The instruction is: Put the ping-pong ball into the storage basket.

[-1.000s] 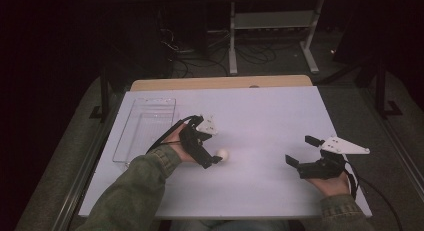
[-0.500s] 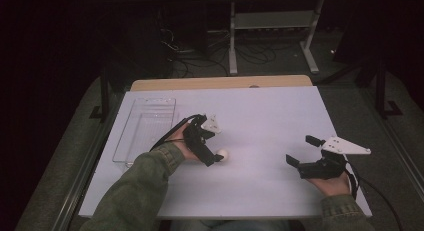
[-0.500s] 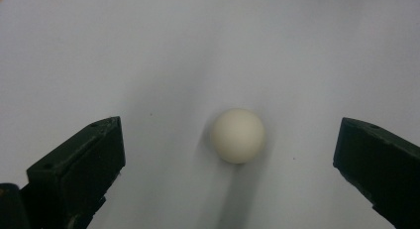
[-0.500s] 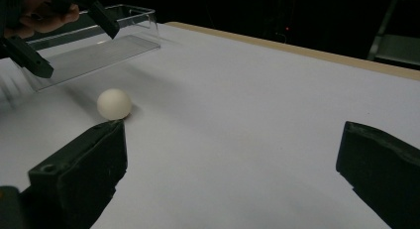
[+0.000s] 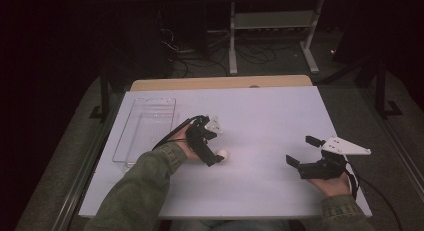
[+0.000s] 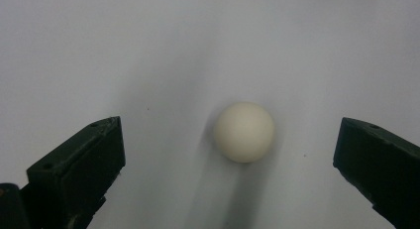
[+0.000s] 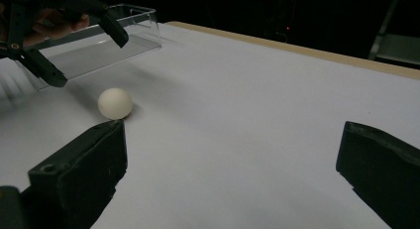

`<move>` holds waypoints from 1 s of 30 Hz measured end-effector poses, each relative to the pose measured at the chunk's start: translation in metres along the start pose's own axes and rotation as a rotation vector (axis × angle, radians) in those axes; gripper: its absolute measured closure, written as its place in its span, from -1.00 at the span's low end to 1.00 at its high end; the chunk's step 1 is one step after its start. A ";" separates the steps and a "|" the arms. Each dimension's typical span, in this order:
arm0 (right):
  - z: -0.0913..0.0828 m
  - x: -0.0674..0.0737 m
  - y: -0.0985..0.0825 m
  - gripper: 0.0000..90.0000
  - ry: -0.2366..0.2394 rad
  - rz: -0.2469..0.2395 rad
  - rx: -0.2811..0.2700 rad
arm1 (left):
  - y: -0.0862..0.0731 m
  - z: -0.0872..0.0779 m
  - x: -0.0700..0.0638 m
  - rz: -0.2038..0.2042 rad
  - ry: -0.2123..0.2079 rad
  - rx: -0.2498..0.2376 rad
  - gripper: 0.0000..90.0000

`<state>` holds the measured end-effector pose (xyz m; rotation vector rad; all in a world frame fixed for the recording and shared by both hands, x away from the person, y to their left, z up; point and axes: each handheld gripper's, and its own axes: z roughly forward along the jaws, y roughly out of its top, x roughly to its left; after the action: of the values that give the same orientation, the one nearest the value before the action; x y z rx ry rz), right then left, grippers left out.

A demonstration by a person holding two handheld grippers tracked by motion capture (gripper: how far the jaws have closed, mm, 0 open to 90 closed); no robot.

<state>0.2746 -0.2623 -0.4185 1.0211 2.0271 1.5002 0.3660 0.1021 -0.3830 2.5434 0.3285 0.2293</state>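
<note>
Clear tray (image 5: 145, 128) holds nothing; ball (image 5: 222, 154) on table, between wide left gripper (image 5: 212, 150) fingers.

Left gripper (image 5: 214, 150) held low and tipped downward at the end of an olive-sleeved left forearm (image 5: 145, 186) reaching in from the bottom left of the high view, jaws spread wide with nothing pinched between them. Right gripper (image 5: 306, 152) held level in the right hand (image 5: 334, 183) near the lower right, well apart from the left one, pointing across toward it with jaws likewise wide apart and gripping nothing.
</note>
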 end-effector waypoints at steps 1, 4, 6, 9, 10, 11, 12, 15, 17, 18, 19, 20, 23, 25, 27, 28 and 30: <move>0.000 0.000 0.000 -1.00 0.000 0.000 0.000 | 0.000 0.001 0.000 -0.004 -0.002 -0.002 -1.00; 0.000 0.000 0.000 -1.00 0.001 0.001 0.001 | 0.000 0.004 0.000 0.000 -0.012 0.005 -1.00; 0.001 0.000 -0.001 -1.00 0.003 -0.001 0.002 | 0.000 0.006 0.000 0.003 -0.017 0.009 -1.00; 0.001 0.001 -0.001 -1.00 0.004 -0.002 0.004 | 0.001 0.009 -0.001 0.006 -0.022 0.014 -1.00; 0.001 0.001 -0.001 -1.00 0.004 -0.001 0.003 | 0.001 0.010 -0.001 0.006 -0.025 0.016 -1.00; 0.001 0.000 -0.001 -1.00 0.004 -0.002 0.003 | 0.001 0.011 -0.001 0.007 -0.026 0.017 -1.00; 0.001 0.000 -0.001 -1.00 0.004 -0.002 0.002 | 0.001 0.012 -0.001 0.010 -0.026 0.022 -1.00; 0.001 0.001 -0.001 -1.00 0.005 -0.001 0.002 | 0.001 0.015 -0.002 0.015 -0.033 0.030 -1.00; 0.001 0.001 -0.001 -1.00 0.005 -0.002 0.003 | 0.001 0.017 -0.002 0.016 -0.037 0.032 -1.00; 0.001 0.001 -0.001 -1.00 0.005 -0.002 0.003 | 0.001 0.018 -0.003 0.019 -0.038 0.034 -1.00; 0.001 0.001 -0.001 -1.00 0.005 -0.001 0.002 | 0.001 0.019 -0.003 0.020 -0.041 0.036 -1.00; 0.000 0.001 -0.001 -1.00 0.005 -0.001 0.002 | 0.002 0.020 -0.004 0.025 -0.042 0.040 -1.00; 0.001 0.000 -0.001 -1.00 0.006 -0.002 0.003 | 0.002 0.022 -0.005 0.034 -0.043 0.050 -1.00; 0.001 0.001 -0.001 -1.00 0.006 -0.004 0.005 | 0.002 0.022 -0.006 0.041 -0.044 0.057 -1.00; 0.001 0.001 -0.001 -1.00 0.006 -0.006 0.008 | 0.002 0.023 -0.006 0.045 -0.046 0.064 -1.00; 0.001 0.001 -0.001 -1.00 0.007 -0.006 0.009 | 0.002 0.024 -0.007 0.048 -0.049 0.066 -1.00; 0.001 0.001 -0.001 -1.00 0.007 -0.007 0.010 | 0.002 0.024 -0.007 0.051 -0.047 0.070 -1.00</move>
<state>0.2744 -0.2607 -0.4197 1.0130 2.0432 1.4939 0.3653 0.0863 -0.4030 2.6241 0.2581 0.1795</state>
